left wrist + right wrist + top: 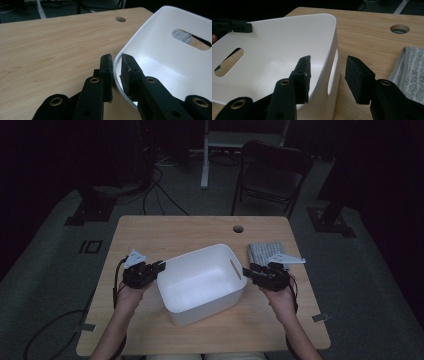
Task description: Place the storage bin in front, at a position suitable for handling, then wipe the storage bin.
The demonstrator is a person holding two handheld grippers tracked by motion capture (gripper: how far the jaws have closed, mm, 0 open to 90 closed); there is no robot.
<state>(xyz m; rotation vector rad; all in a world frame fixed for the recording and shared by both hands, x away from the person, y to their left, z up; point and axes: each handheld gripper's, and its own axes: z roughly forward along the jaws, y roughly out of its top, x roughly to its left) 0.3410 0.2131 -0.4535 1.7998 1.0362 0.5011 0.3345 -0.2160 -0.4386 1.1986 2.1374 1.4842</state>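
Gripping the near-left rim of a white plastic bin, the left gripper has its fingers closed on the thin wall, one pad outside and one inside. The bin sits in the middle of a light wooden counter, slightly askew, open side up and with nothing inside.

At the bin's opposite end, the right gripper straddles the rim with its fingers parted; one pad hangs inside the bin, the other outside beside an oval handle slot, and neither presses on the wall.

A folded grey towel lies on the counter just beyond the right gripper, close to the bin but apart from it.

The bin looks light and fairly stiff, though its thin walls would likely flex a little under a squeeze. Its smooth, glossy surface may be slippery, so a firm pinch on the rolled rim at both short ends, near the handle slots, seems the surest hold for lifting it level.
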